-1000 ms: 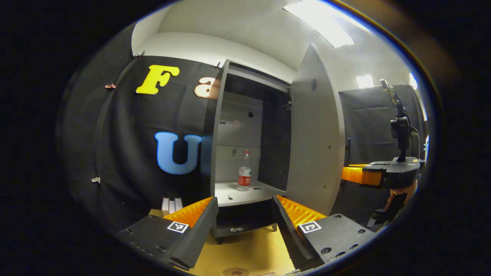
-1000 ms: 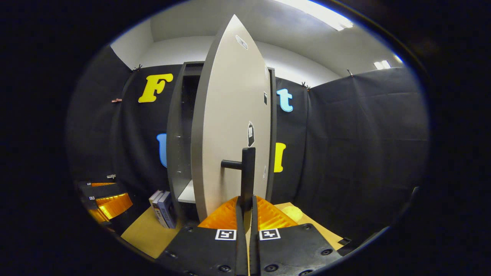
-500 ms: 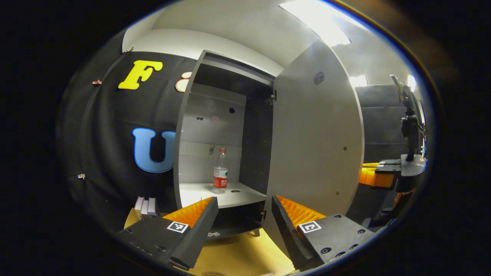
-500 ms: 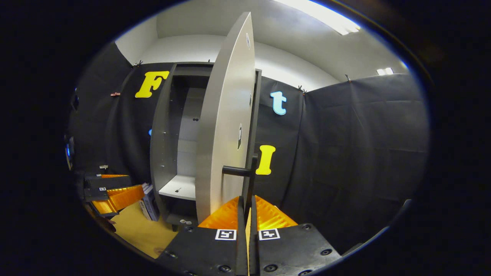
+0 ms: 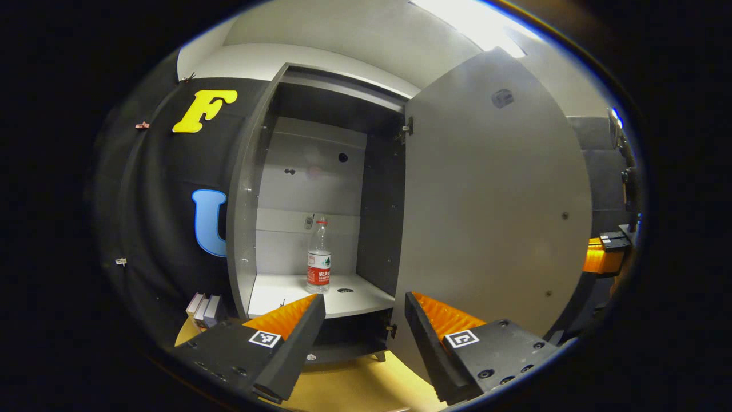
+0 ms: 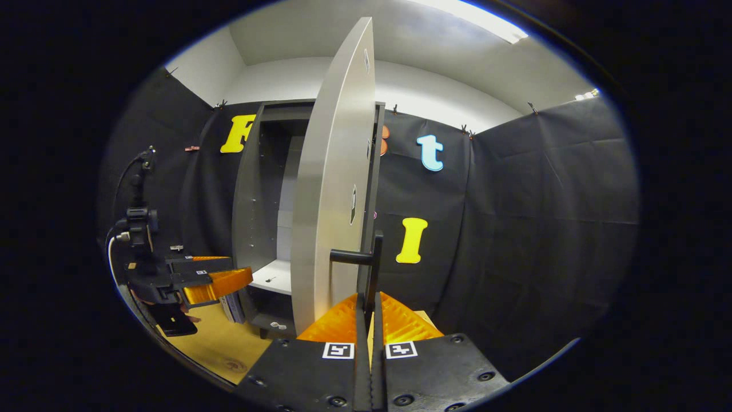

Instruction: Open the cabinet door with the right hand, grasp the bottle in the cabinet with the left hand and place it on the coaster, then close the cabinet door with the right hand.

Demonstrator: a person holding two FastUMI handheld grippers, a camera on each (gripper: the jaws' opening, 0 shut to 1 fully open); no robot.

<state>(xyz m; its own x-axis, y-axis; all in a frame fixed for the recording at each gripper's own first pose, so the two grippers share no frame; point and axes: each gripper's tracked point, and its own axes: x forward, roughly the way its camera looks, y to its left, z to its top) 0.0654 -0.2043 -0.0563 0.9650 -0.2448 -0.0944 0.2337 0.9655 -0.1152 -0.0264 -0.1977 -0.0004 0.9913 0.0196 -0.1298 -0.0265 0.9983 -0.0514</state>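
The left gripper view shows the bottle (image 5: 318, 256) upright mid-shelf (image 5: 349, 300) in the cabinet (image 5: 251, 189) beyond the wide-open left gripper (image 5: 364, 320), while the right gripper (image 6: 369, 312) clamps the door (image 6: 334, 189) handle (image 6: 374, 269), books (image 5: 204, 306) standing left.

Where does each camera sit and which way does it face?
Left gripper view: rides the left tongs, open, facing into the open cabinet at the bottle on its shelf.
Right gripper view: rides the right tongs, shut on the door handle, facing the door edge-on; left tongs at left.
Shared: cabinet, door, tabletop.
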